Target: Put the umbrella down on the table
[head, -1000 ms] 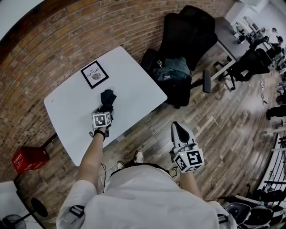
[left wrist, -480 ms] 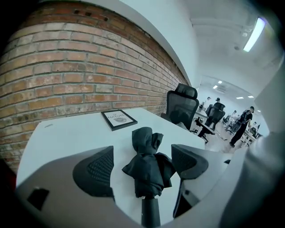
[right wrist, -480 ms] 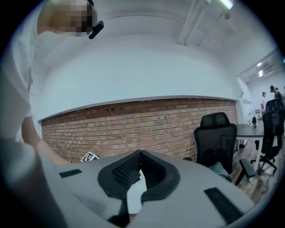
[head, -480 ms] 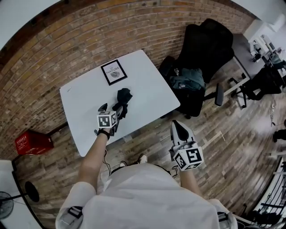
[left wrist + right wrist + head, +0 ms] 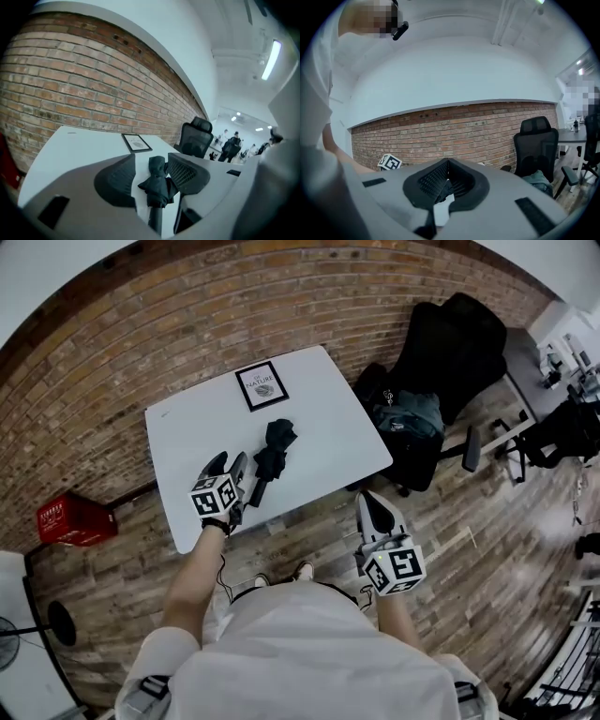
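Observation:
A folded black umbrella (image 5: 274, 452) lies flat on the white table (image 5: 323, 423), its handle toward the near edge. My left gripper (image 5: 228, 468) hovers above the table's near left part, just left of the handle and clear of it. Its jaws are closing with nothing pressed between them. In the left gripper view the umbrella (image 5: 157, 180) shows through the gap of the left gripper (image 5: 151, 158), resting on the table (image 5: 75, 145) beyond the jaws. My right gripper (image 5: 375, 506) hangs over the wooden floor in front of the table, with the jaws of the right gripper (image 5: 448, 163) shut and empty.
A framed picture (image 5: 262, 385) lies at the table's far edge, by the brick wall. A black office chair (image 5: 450, 338) with a dark bag (image 5: 412, 416) stands right of the table. A red crate (image 5: 73, 518) sits on the floor at left. People stand far off (image 5: 232, 146).
The left gripper has let go of the umbrella, drawn back toward me and risen. The umbrella stays on the table. The right gripper has shifted only slightly.

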Motion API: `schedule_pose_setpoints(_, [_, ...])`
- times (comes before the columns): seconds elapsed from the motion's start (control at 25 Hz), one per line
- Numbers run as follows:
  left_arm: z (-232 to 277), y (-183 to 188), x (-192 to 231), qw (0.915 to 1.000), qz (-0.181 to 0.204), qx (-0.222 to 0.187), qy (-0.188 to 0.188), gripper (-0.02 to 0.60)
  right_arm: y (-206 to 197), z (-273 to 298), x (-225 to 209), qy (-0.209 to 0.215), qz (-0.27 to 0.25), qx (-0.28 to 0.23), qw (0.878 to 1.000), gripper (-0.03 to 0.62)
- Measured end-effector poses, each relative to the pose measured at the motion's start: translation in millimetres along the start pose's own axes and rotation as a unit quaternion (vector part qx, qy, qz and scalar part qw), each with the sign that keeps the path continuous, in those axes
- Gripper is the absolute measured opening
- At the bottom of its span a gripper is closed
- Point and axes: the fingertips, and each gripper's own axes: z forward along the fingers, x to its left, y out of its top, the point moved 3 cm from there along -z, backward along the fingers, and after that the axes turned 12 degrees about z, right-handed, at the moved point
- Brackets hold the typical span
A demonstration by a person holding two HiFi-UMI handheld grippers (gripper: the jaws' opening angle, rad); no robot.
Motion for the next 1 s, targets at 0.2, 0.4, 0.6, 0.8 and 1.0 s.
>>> schedule_pose_setpoints(0.2, [-30,36,4,0.9950,-0.056,-0.083,-0.007,0.056,-5,-8,11,-0.004,-0.002,0.008,1.000,0.020])
schedule_pose_setpoints(0.4, [-49,69,-5,0.9934,-0.016,-0.111,-0.024,0.025,-8,-12,22,-0.007,-0.024,0.015,1.000,0.020])
schedule_pose_setpoints(0.6, [-87,125,-17,0.9875,0.083,-0.134,0.006,0.023,4,-11,27,-0.017,-0.067,0.014,0.997,0.020])
schedule_pose_setpoints(0.8, [-149,182,-31,0.9710,0.123,-0.205,0.004,0.023,20,-13,16,-0.031,-0.059,-0.009,0.998,0.020])
schedule_pose_setpoints(1.0, [-204,206,-38,0.9542,0.161,-0.251,0.019,0.024,34,-21,-11,-0.067,-0.053,-0.028,0.996,0.020])
